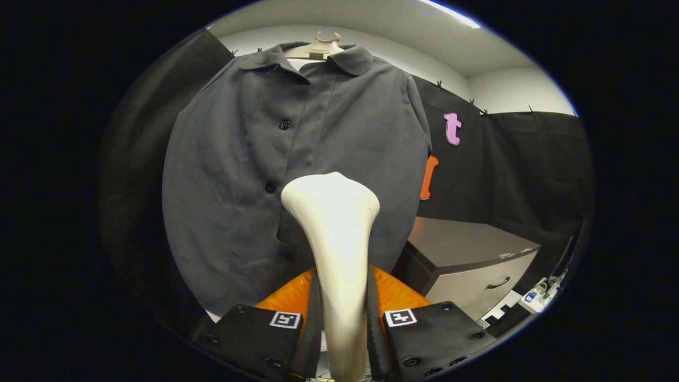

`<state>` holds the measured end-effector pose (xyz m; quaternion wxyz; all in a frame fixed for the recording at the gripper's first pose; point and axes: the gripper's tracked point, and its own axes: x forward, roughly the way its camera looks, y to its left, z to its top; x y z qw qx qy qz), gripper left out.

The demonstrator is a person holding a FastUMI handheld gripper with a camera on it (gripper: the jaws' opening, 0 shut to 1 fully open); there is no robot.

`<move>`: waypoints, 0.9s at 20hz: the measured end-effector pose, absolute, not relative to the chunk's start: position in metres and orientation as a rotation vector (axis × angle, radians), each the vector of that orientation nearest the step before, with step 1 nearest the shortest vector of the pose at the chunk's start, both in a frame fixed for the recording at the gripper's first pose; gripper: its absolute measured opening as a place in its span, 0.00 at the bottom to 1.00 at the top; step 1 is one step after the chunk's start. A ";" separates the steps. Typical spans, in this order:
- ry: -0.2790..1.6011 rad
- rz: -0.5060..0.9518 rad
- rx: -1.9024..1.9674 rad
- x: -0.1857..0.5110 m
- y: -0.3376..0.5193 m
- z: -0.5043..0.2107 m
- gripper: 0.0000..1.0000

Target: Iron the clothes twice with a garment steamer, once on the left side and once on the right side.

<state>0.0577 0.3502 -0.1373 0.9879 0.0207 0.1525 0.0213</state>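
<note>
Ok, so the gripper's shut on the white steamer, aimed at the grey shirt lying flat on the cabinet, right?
Not quite. The gripper is shut on the steamer, but the shirt hangs on a hanger, as the gripper view shows. The cabinet stands beside it.

Gripper (345, 323): two black fingers (254, 334) with ribbed inner pads, dark screws along the outer plates, a square black-and-white marker (285, 319) on each, orange ribbed body (395, 294) showing behind them.
</note>
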 end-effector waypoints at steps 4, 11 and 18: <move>0.354 0.057 0.026 0.047 0.355 -0.165 0.44; 0.449 0.079 0.018 0.022 0.365 -0.208 0.44; 0.498 0.105 -0.007 0.006 0.373 -0.222 0.44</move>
